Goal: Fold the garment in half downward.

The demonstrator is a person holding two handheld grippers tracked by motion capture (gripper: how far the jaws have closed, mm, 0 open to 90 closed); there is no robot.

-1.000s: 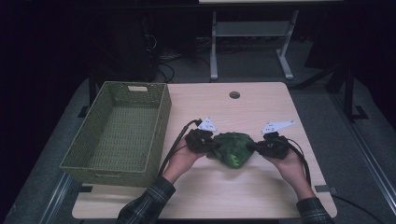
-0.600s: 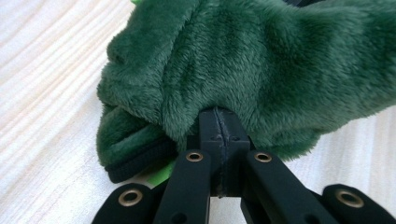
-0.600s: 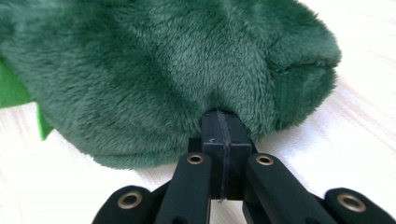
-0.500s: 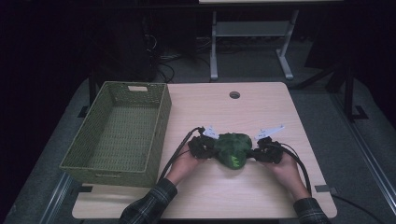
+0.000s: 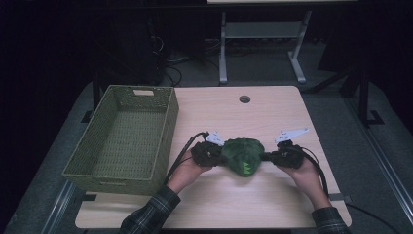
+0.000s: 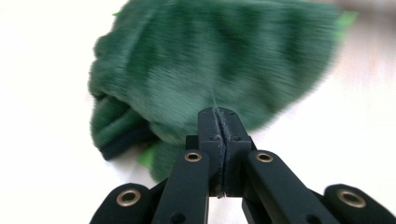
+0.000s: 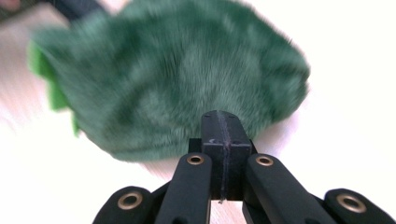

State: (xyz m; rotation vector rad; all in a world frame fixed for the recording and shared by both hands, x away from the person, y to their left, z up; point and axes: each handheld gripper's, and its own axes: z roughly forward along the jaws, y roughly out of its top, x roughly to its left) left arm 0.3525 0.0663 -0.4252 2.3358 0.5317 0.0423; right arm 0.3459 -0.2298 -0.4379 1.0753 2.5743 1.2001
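Green plush toy (image 5: 242, 155) sits on the table (image 5: 272, 117), lower centre of the high view, right of the woven basket (image 5: 122, 141) and apart from it. Basket looks to have nothing in it. Likely goal: get the plush into the basket; judged from this, nothing delivered yet, the plush is not lifted and the whole carry and drop are left.

Left tongs (image 5: 215, 154) are at the plush's left edge, right tongs (image 5: 271, 156) at its right edge, so the toy lies between the two, flanked on both sides.

Left gripper view: left tongs (image 6: 218, 122) have jaws pressed together, tips at the near edge of the fur (image 6: 215, 60); a thin strand runs up from the seam, but no real fold of fabric is visible between them, so they read as closed on nothing. Plush fills upper centre of the frame, blurred.

Right gripper view: right tongs (image 7: 222, 125) also together, tips just at the plush's lower rim (image 7: 187, 74), no fabric visibly pinched. Bright green trim (image 7: 44, 70) shows at left of the frame.

Neither side has a real grip; a proper grasp seems needed first.
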